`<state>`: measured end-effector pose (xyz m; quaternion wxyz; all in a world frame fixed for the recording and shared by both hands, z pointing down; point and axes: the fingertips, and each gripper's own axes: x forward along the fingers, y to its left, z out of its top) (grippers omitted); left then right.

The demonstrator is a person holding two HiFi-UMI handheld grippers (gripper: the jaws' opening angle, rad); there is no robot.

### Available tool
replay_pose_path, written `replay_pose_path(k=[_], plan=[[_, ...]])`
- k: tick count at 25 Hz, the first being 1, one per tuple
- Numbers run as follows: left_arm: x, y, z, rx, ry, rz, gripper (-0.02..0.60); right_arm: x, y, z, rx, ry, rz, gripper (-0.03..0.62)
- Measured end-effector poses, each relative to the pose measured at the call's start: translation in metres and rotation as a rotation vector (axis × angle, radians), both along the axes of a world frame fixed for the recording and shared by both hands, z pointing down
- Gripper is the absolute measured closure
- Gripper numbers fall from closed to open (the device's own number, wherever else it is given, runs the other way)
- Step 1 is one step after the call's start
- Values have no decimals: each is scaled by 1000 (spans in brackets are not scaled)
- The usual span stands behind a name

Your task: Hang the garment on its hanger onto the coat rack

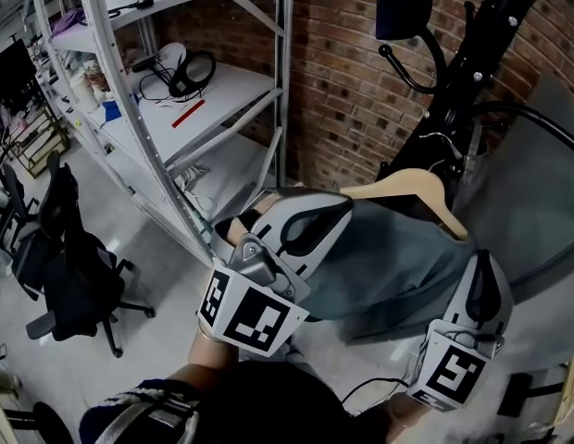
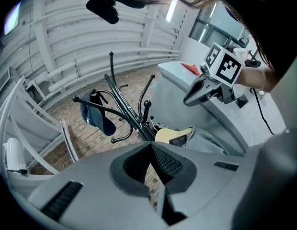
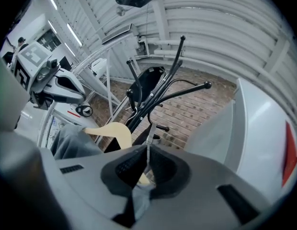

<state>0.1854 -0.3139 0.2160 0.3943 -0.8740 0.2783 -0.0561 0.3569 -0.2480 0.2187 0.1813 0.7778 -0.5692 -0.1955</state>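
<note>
1 hanger (image 1: 412,185) carries garment (image 1: 389,257), pinched by right gripper (image 3: 147,150).

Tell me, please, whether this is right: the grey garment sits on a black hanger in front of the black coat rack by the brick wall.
Not quite: the hanger is pale wood-coloured, not black, as the head view shows. The grey garment does sit on it, in front of the black coat rack by the brick wall.

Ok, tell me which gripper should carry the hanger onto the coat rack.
Right, probably. The right gripper is shut on the garment at the end of the hanger, nearer the coat rack; the left gripper looks shut on nothing.
</note>
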Motion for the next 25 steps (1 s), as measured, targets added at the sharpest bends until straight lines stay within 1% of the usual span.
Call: replay_pose_path(k=[5,9,18,25], plan=[[-3,-4,-5,35,42,-17,578,0,-4,3,-12,-1,8,563],[-4,-10,-5,24,57,-25,578,3,-10,6,-26,-2,16,563],[-4,-30,0,-5,67,-65,578,2,-24,12,-57,6,21,563],[-1,-45,7,-34,50,-51,578,3,-37,19,-78,1,32,563]])
